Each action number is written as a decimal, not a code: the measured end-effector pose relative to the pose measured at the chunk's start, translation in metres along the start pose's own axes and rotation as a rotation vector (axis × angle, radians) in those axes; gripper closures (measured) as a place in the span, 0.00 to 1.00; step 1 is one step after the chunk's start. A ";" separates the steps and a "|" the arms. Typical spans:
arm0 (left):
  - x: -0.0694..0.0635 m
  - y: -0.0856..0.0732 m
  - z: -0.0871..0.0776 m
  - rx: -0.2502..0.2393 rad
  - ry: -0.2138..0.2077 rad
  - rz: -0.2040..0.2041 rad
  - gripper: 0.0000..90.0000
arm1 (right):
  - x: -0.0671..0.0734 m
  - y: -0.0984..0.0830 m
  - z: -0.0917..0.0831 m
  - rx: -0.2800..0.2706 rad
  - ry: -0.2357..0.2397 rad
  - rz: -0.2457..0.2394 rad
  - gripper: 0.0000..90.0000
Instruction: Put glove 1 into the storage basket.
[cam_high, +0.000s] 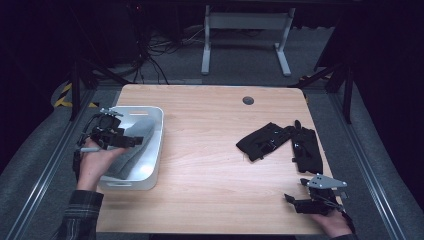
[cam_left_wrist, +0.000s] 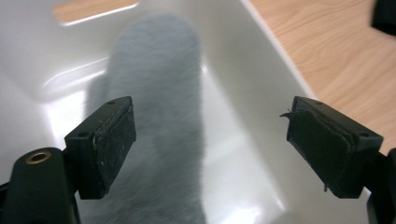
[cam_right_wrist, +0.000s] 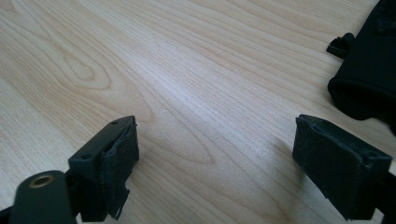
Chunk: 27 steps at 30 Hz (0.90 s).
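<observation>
L claw (cam_high: 131, 141) hangs spread over the white bin (cam_high: 156, 150), nothing pinched; grey cloth (cam_high: 131, 150) lies inside, prob. just dropped there for sorting. R claw (cam_high: 292, 201) spread too, empty, low over table (cam_high: 210, 150) near black items (cam_high: 280, 142), likely next up.

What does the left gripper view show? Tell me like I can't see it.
A grey fuzzy cloth lies in a white plastic bin, seen between the left gripper's two open black jaws, which hold nothing. Light wooden table shows at the upper right.
</observation>
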<state>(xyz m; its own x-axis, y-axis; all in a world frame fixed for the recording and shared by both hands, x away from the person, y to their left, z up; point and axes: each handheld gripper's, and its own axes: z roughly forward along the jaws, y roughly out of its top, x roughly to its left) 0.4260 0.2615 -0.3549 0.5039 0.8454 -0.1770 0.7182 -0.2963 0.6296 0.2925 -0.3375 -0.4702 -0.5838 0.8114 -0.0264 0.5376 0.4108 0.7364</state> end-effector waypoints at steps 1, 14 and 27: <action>-0.006 0.001 0.000 -0.010 -0.016 0.013 0.18 | 0.000 0.000 0.000 0.001 -0.002 -0.001 0.16; -0.070 0.001 0.014 -0.057 -0.135 0.144 0.18 | 0.000 0.000 0.000 0.001 -0.002 0.000 0.16; -0.134 -0.017 0.044 -0.047 -0.252 0.300 0.17 | 0.000 0.000 0.000 0.001 -0.004 0.001 0.16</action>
<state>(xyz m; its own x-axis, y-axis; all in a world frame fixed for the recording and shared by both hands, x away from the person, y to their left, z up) 0.3675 0.1335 -0.3752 0.7941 0.5873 -0.1567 0.5016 -0.4877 0.7145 0.2923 -0.3375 -0.4701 -0.5810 0.8134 -0.0284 0.5388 0.4105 0.7356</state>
